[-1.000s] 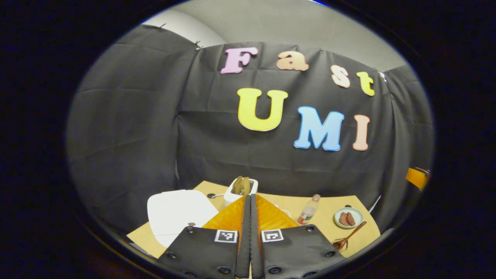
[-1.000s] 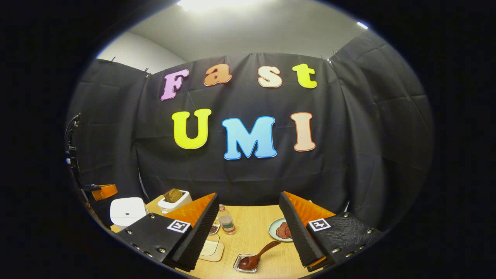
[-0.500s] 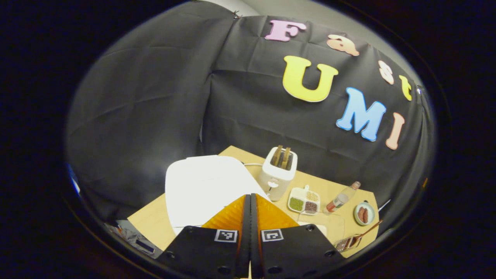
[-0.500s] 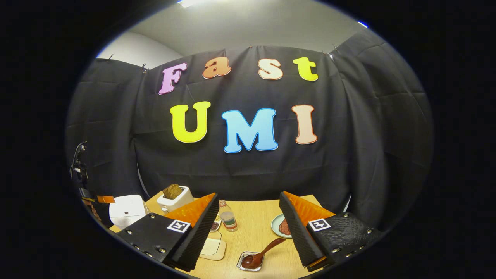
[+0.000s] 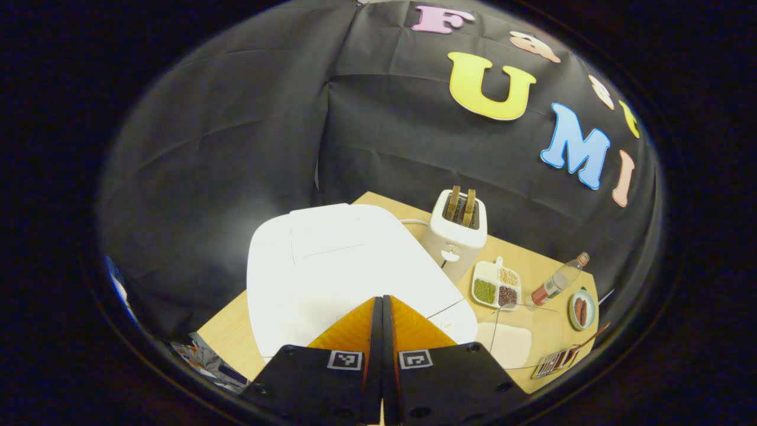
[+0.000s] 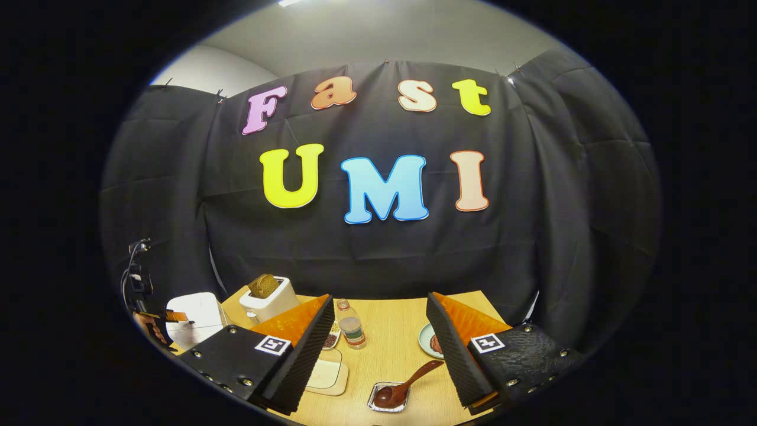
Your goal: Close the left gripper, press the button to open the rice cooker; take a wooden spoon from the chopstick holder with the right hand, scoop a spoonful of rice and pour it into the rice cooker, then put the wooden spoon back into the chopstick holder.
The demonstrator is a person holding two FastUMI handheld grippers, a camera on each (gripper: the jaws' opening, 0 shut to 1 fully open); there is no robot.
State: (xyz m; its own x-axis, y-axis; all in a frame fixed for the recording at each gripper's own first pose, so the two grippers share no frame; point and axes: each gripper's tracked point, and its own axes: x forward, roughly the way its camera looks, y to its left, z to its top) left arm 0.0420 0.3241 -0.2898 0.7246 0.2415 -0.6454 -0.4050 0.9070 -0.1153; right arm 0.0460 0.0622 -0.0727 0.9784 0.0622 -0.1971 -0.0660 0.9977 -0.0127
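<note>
Two hand-held grippers are in play. The left hand-held gripper (image 5: 382,307) has its fingers pressed together, holding nothing, and hangs over the front of the closed white plastic rice cooker (image 5: 331,266), which sits at the left end of the pale wooden worktop (image 5: 544,278).

Step in hand, as judged: button press, lid not yet open. The button itself cannot be made out. The next move calls for lowering the joined fingertips squarely onto the release at the lid's front edge.

The right hand-held gripper (image 6: 378,331) stands with fingers wide apart and empty. Below it, the brown wooden spoon (image 6: 408,384) rests with its bowl in a small metal tray (image 6: 387,397).
</note>
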